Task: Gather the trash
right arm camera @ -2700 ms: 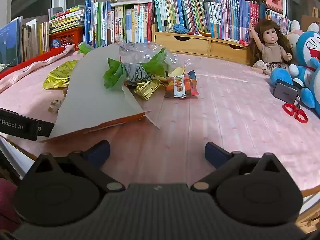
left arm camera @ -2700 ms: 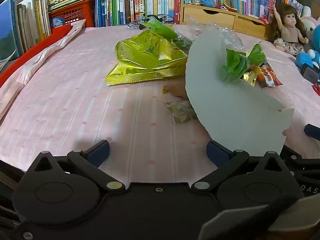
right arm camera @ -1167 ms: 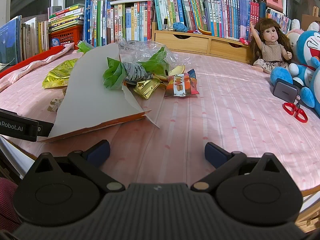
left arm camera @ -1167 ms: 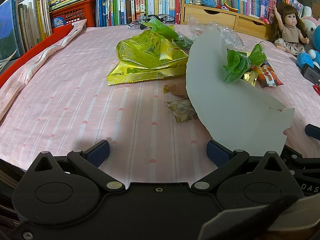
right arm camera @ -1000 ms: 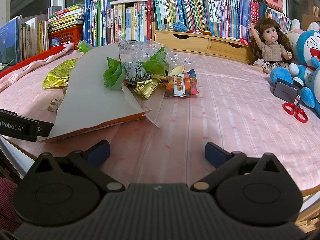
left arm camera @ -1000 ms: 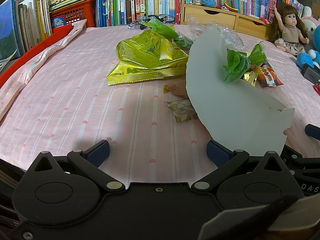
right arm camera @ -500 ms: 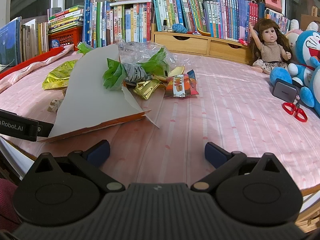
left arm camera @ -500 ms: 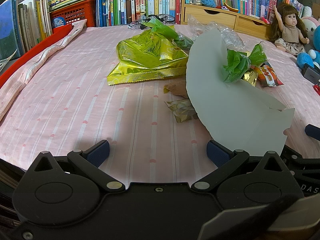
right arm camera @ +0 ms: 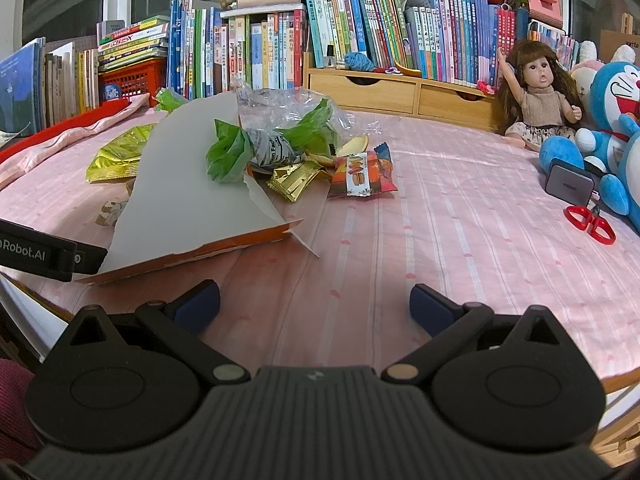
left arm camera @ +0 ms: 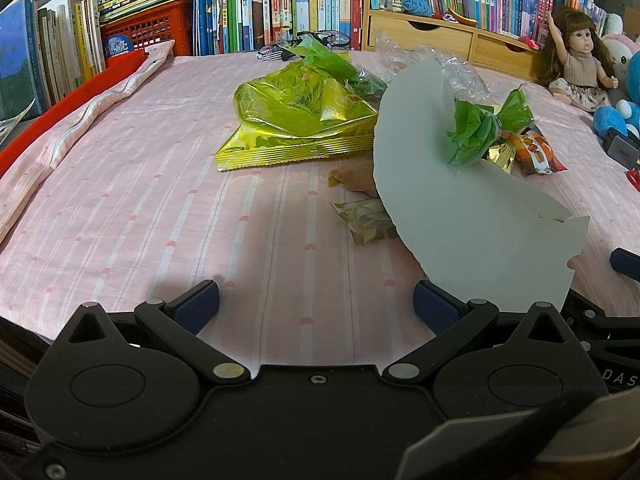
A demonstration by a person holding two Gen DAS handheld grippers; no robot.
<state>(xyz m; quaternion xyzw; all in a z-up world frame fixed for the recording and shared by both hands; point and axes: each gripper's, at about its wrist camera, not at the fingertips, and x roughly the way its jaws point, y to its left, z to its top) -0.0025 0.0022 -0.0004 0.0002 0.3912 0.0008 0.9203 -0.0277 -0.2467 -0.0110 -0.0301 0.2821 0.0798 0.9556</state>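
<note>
Trash lies in a heap on the pink striped cloth. A flattened grey cardboard sheet leans over it. Behind sit a yellow-green foil bag, a green wrapper, a gold wrapper, an orange snack packet and a clear plastic bag. A small clear wrapper pokes out by the sheet's edge. My left gripper stands open at the near table edge, empty. My right gripper is open too, empty, short of the cardboard.
Rows of books and a wooden drawer unit line the back. A doll, blue plush toy, grey box and red scissors sit at the right. A red-edged folded cloth runs along the left.
</note>
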